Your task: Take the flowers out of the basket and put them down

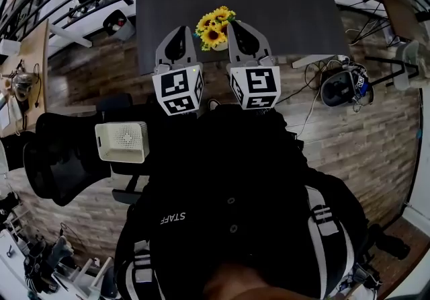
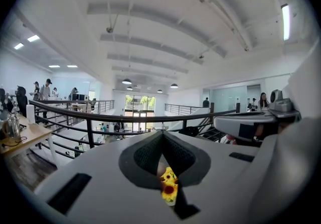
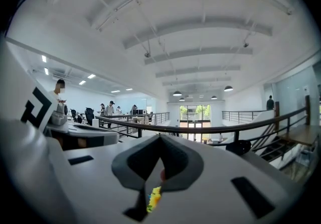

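The dark surface (image 1: 282,3) bears the task's things near its front edge. The left tool (image 1: 177,35) and right tool (image 1: 246,31) flank them, each closed on nothing. The flowers (image 1: 215,25) stand upright in a pale holder (image 1: 220,44), possibly the basket; if so, lifting out remains.

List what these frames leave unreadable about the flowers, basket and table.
- Basket: in the head view, only a pale sliver shows under the flowers, so its shape is unclear.
- Flowers: in both gripper views, just a tiny blurred patch past the shut jaws.
- Table: its far edge is cut off by the top of the head view.
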A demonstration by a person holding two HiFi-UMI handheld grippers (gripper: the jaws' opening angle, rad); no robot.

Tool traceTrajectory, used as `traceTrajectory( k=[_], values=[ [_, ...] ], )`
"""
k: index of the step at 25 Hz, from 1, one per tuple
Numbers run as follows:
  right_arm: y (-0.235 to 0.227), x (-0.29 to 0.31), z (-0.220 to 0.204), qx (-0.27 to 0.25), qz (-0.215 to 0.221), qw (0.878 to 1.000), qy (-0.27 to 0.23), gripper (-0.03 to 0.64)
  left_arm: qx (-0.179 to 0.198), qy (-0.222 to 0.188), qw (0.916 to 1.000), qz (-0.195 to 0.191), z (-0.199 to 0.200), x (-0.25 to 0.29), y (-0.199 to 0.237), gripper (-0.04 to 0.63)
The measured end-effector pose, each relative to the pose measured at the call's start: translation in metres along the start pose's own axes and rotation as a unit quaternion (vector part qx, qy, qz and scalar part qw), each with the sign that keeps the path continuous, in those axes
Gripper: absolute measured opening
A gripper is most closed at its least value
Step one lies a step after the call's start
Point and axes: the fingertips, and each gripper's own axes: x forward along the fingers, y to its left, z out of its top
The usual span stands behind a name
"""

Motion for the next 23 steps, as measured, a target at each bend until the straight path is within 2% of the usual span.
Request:
traceTrajectory(
  k=[12, 23],
  values=[
    [-0.002, 0.005, -0.01, 0.01, -0.007, 1.0, 0.011, 0.012, 0.012, 0.006, 0.9997, -0.023, -0.005, 0.01, -0.006, 0.0],
    [-0.004, 0.015, -0.016, 0.004, -0.007, 1.0, 0.016, 0.013, 0.014, 0.015, 0.9996, -0.02, -0.013, 0.021, 0.002, 0.001]
  ],
)
